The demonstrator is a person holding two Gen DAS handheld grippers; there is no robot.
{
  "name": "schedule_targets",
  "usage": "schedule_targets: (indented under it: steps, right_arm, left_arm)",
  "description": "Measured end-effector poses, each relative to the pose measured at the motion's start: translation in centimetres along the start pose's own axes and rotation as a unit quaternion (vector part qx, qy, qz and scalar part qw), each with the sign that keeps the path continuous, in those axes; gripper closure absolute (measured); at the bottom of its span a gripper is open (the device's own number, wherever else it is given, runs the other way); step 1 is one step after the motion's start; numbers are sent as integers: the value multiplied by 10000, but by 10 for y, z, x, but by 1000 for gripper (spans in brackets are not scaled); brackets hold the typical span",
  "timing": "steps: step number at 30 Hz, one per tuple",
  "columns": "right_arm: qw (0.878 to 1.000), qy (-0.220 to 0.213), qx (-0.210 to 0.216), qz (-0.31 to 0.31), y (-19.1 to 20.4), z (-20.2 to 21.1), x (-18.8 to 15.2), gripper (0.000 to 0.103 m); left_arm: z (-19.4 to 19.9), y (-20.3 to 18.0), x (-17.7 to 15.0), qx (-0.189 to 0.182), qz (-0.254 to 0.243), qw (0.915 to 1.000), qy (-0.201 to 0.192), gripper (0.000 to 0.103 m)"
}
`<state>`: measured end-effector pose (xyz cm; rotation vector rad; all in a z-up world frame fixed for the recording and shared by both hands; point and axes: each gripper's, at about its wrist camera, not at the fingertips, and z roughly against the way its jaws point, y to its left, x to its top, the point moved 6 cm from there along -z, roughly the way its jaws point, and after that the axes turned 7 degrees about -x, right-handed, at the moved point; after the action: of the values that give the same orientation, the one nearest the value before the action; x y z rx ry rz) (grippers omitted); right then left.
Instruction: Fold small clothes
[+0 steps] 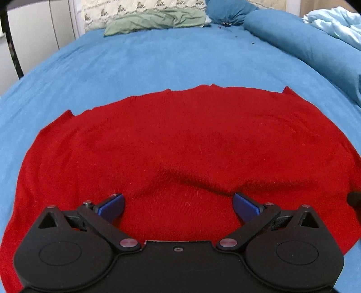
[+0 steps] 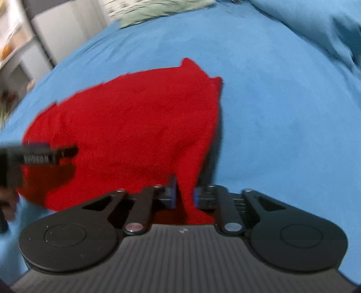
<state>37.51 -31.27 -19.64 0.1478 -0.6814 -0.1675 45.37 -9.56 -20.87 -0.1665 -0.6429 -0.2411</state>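
Between the right gripper's [image 2: 184, 195] clamped jaws: red garment [image 2: 126, 126]; left gripper [image 1: 178, 206] spread above it.

— What can't you make out?

— My right wrist view is smeared with motion. My left gripper [image 2: 45, 155] enters at its left edge as a dark blur, cut off, so that view doesn't show how its jaws stand. The shelves [image 2: 15, 45] at the top left are too blurred to read.

— And the red garment [image 1: 180, 146]?

— In my left wrist view its near hem is hidden under the gripper body, and its right side runs off the frame. The patterned pillow [image 1: 140, 9] is cropped at the top.
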Motion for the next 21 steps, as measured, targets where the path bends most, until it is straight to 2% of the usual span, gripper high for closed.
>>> schedule_targets:
  steps: [2,4,8,10,13,15,16,18,21]
  right_arm:
    - [9979,40,183,-617,-5,8,10,80]
    - [9941,-93,445,-987,-1,24,25,81]
    - [9911,-555,914,-794,48,63,66,80]
    - [9883,-726,1257,-469,92,80,85,80]
    - [9795,-695,1882,162,164,90,96,80]
    - [9683,-532,2274,889,223,84,91,80]
    - [9616,-294,2431,1240,253,74,82,81]
    - [9507,307,2473,1843,301,45,55,81]
    - [9432,872,1877,2597,347,-9,8,79]
  left_arm:
    - [0,3,3,-65,67,9999,92,0]
    - [4,4,5,-147,129,9997,145,0]
    - [30,18,2,-345,374,9987,99,0]
    - [52,32,0,-386,412,9984,-64,0]
    - [90,62,-13,-320,443,9981,-292,0]
    - [111,85,-31,-299,520,9974,-396,0]
    - [118,97,-42,-257,563,9973,-397,0]
    - [126,118,-67,-131,627,9974,-318,0]
    - [127,134,-96,-66,739,9971,-168,0]
